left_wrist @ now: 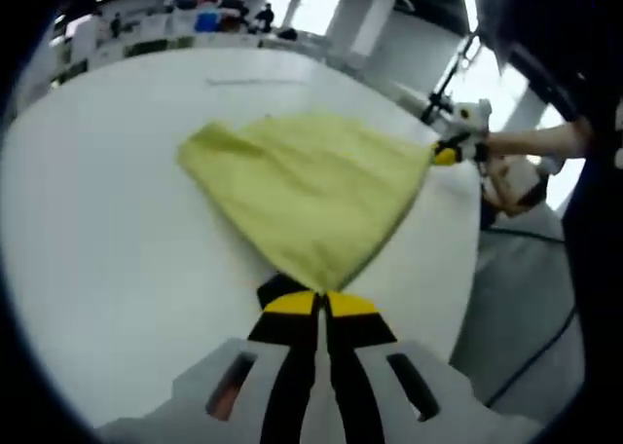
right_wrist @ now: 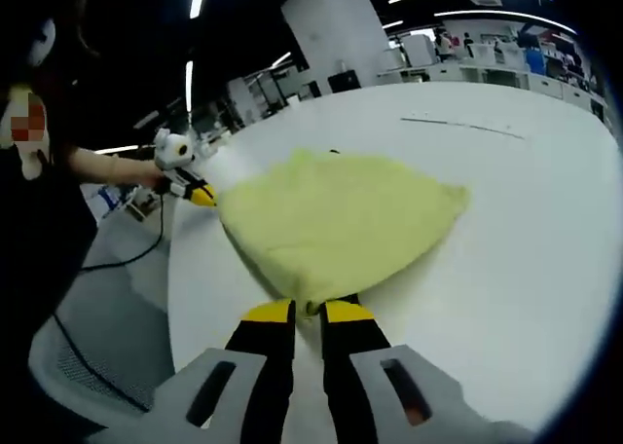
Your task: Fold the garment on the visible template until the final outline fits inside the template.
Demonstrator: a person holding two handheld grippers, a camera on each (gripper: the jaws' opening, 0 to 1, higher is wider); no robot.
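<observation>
garment (left_wrist: 310,193): 1 | table (left_wrist: 107,269): 1 | grippers: 2 | template line: perhaps 1

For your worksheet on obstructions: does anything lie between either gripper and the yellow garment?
Nothing visible. The left gripper is shut on one corner of the garment, the right gripper on another, over the white table.

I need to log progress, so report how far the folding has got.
Done: the yellow garment lies partly gathered on the white table. In hand: the left gripper and the right gripper each pinch a corner, jaws closed, stretching the cloth between them. Left: completing the folds; the thin line on the table may be the template's edge.
</observation>
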